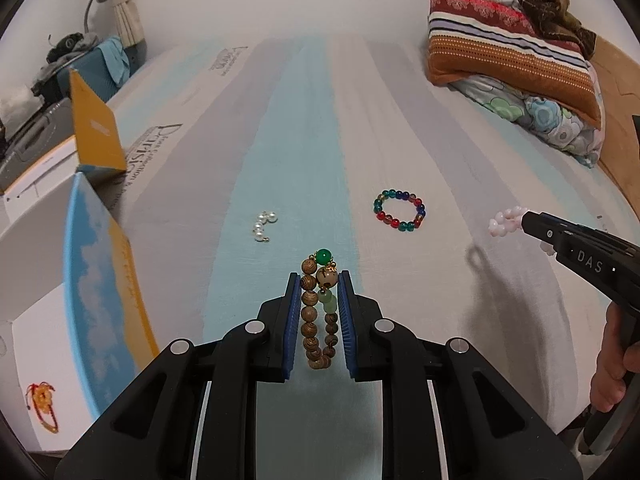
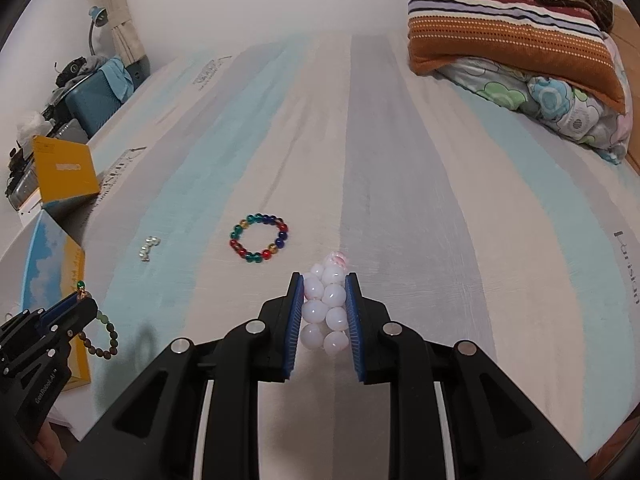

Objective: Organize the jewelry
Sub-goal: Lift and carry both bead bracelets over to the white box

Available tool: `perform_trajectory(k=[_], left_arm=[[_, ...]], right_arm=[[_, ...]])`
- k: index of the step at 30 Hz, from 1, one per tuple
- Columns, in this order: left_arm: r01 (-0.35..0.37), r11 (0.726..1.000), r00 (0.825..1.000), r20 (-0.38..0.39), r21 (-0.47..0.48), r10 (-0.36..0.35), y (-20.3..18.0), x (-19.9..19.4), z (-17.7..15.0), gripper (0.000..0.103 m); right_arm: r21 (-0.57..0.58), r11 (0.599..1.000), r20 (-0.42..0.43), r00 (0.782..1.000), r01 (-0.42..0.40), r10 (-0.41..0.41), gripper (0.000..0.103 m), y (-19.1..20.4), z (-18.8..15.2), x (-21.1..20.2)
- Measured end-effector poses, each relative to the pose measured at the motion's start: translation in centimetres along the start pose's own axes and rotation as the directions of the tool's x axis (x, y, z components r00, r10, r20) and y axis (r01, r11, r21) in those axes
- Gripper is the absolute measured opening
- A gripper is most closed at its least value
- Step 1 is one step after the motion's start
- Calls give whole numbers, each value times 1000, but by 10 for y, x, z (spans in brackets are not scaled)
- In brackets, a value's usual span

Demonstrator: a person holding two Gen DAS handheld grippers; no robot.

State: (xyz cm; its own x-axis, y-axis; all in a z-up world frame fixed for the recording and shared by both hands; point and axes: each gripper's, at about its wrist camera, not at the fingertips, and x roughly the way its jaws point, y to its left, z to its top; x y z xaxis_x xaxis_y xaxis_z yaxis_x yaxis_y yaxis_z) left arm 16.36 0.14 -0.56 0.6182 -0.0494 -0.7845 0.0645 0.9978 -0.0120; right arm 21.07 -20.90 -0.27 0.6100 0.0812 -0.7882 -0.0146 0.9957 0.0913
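Observation:
My left gripper (image 1: 319, 280) is shut on a wooden bead bracelet (image 1: 310, 316) with green beads, held above the striped bed. It also shows in the right wrist view (image 2: 80, 294), the bracelet (image 2: 105, 342) hanging under it. My right gripper (image 2: 324, 280) is shut on a pale pink bead bracelet (image 2: 326, 308); it shows in the left wrist view (image 1: 524, 220) with the pink beads (image 1: 505, 220) sticking out. A multicoloured bead bracelet (image 1: 399, 210) (image 2: 259, 238) and a short pearl string (image 1: 263, 226) (image 2: 149, 248) lie on the bed.
An open box with a blue and yellow lid (image 1: 104, 280) (image 2: 52, 256) stands at the left, a red-orange piece (image 1: 42, 406) on its white floor. A yellow box (image 1: 96, 128) (image 2: 64, 170) stands behind it. Folded blankets and pillows (image 1: 516, 52) (image 2: 516, 36) are piled far right.

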Motion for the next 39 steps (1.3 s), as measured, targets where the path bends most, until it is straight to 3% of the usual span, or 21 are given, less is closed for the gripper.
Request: perform_trajectory(k=[21, 39], left_arm=[[-42, 998, 996, 77, -36, 44, 31, -74, -9, 18], [-59, 983, 992, 102, -173, 78, 108, -119, -25, 18]], right_arm=[[-36, 998, 68, 996, -56, 58, 20, 59, -6, -65], [-125, 983, 85, 986, -132, 143, 20, 155, -3, -85]])
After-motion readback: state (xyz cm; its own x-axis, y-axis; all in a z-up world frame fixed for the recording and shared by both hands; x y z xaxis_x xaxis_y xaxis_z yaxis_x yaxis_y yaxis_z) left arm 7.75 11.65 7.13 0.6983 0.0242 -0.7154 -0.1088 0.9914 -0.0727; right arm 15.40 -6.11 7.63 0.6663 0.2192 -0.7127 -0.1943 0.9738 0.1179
